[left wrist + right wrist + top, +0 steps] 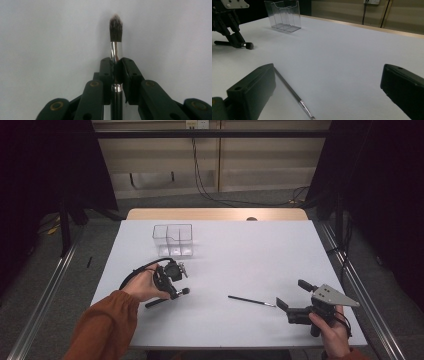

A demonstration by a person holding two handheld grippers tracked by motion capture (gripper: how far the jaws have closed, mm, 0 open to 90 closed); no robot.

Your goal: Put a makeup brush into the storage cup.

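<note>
Left gripper [176,292] is clamped on the thick makeup brush [115,50]; the left gripper view adds the silver ferrule pinched between the pads, dark bristles poking out past the tips over the white table [240,250]. A clear organiser [173,239] sits just beyond it. Right gripper [292,296] has its jaws wide apart, holding nothing; the right gripper view shows a thin brush [293,92] lying beside its left jaw.

Black round-tipped makeup brush [116,45] lies flat on the white table [240,255]

Left claw [176,287] pinched closed at the table; right claw [292,295] gaping wide.
</note>
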